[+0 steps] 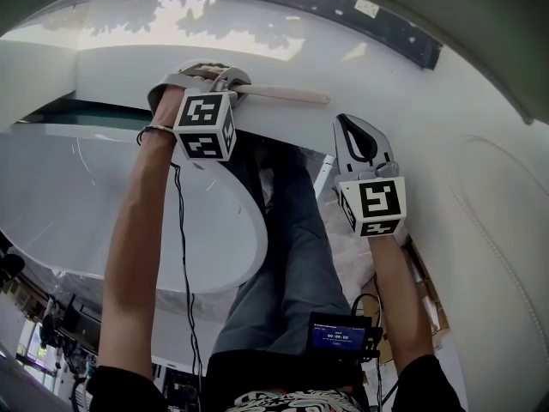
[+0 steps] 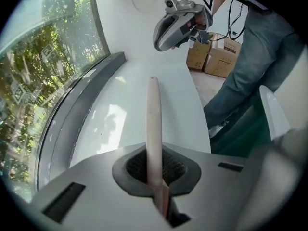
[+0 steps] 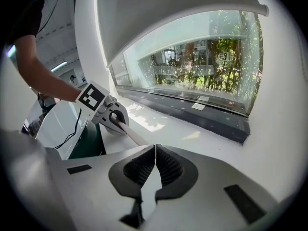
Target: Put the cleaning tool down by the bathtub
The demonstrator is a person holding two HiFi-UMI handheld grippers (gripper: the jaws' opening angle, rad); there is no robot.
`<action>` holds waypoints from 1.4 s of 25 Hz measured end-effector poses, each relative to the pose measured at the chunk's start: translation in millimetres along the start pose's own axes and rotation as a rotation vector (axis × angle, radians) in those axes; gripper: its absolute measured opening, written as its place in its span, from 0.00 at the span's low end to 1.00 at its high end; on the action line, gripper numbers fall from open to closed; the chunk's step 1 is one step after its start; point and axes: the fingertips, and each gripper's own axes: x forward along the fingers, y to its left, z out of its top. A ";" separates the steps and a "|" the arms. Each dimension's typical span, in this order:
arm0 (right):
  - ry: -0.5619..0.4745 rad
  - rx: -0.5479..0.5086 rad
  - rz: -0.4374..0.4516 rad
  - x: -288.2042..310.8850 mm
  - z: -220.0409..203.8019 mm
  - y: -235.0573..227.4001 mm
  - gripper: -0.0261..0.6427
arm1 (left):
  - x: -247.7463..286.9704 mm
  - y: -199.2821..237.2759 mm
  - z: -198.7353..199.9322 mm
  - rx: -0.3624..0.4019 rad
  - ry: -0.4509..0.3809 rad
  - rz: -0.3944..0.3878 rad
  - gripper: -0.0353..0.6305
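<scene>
Left gripper view: left tongs [image 2: 158,184] clamp the cleaning tool [image 2: 153,124] by its thin handle end. I judge it light, stiff, smooth; may pivot. My right tongs [image 3: 155,167] closed, empty.

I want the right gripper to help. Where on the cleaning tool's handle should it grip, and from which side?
Likely the handle, on its free stretch beyond the left gripper, which clamps one end. It's a slim, straight, roughly level rod, so come from above, jaws across it.
</scene>
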 end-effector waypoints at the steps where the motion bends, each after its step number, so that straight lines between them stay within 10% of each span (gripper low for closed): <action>1: 0.002 0.001 -0.002 -0.1 -1.0 -0.2 0.08 | 0.9 1.1 -0.2 0.003 0.006 0.005 0.07; 30: 0.013 0.020 0.016 -3.7 -6.2 6.3 0.08 | -3.5 -0.6 2.8 -0.033 0.013 0.000 0.08; 35: 0.015 0.022 0.016 -4.1 -8.6 6.3 0.08 | -2.5 -3.3 1.4 -0.052 0.010 -0.002 0.25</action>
